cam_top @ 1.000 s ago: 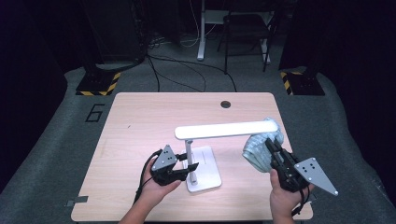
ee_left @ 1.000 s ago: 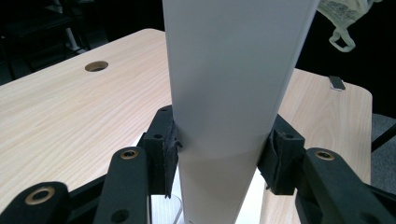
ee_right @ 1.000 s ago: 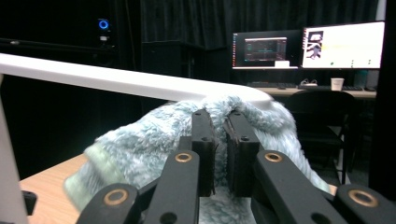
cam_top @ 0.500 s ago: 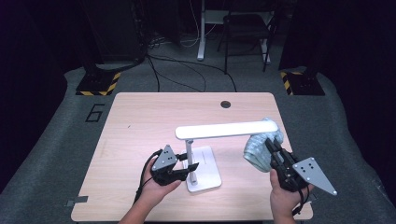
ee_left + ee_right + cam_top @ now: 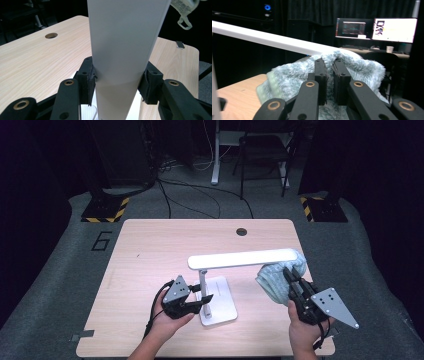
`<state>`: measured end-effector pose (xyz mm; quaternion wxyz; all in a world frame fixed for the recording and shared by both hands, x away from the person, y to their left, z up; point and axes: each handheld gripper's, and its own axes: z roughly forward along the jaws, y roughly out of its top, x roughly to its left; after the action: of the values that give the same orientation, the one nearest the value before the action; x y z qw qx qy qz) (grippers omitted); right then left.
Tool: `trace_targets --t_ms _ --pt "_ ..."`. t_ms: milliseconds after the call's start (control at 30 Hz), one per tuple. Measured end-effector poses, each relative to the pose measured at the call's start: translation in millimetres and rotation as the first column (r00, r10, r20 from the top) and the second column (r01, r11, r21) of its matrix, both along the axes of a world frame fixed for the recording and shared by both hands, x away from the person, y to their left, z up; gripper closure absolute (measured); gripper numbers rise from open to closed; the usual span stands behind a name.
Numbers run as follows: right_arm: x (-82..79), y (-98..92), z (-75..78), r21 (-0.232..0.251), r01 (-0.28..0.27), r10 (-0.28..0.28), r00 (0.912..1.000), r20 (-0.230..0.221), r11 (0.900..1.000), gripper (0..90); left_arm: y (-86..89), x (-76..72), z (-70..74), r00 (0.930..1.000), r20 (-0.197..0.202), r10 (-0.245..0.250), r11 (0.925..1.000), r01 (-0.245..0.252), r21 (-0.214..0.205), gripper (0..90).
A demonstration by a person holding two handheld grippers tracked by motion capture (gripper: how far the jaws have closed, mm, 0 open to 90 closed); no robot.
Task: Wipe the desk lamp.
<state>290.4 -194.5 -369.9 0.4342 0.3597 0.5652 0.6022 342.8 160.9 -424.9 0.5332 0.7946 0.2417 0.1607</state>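
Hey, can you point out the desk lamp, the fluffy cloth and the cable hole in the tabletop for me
desk lamp [image 5: 242, 259], high view, on the middle of its long white head bar.
fluffy cloth [image 5: 272, 281], high view, on its bunched pale green pile beside the bar's right end.
cable hole [image 5: 242, 231], high view, on the dark round opening near the table's far edge.

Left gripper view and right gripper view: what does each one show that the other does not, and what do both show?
Left gripper view: the left gripper clamped on the white lamp post, and a round hole in the table. Right gripper view: the right gripper shut on the fluffy green cloth, with lit monitors behind. Both: the cloth, the wooden table, parts of the lamp.
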Motion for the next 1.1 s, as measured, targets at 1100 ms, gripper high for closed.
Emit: trace_targets --t_ms 1100 --pt "-28.1 56.0 54.5 0.015 -0.402 0.401 0.914 0.062 0.9153 83.3 -1.7 0.0 -0.6 1.0 -0.001 0.002 0.9999 -0.002 -0.013 53.4"
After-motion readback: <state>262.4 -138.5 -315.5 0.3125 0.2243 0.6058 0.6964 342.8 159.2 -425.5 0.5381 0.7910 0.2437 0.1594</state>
